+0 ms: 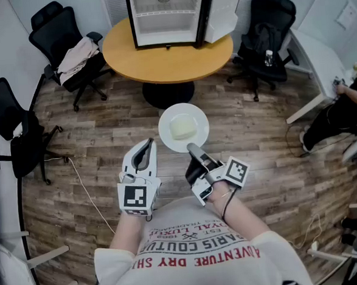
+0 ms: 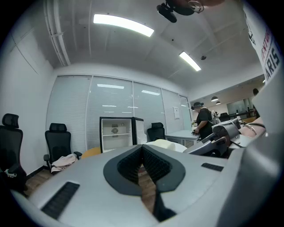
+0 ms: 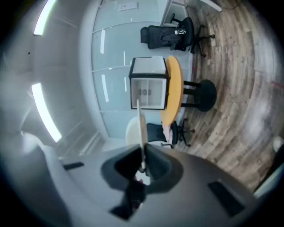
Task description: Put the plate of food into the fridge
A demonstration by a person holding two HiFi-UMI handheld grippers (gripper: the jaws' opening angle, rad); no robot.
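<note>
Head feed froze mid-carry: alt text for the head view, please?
The right gripper holds a white plate by its near rim, with a pale block of food on it. The left gripper is shut and empty beside it; ahead, an open fridge stands on a round table.

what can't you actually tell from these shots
- What the pale block of food on the round white plate is: it is too small in the head view, and the blurred right gripper view sees the plate edge-on.
- Top of the open black mini fridge: cut off by the head view's upper edge.
- Plate rim under the right gripper: covered by its jaws in the head view.
</note>
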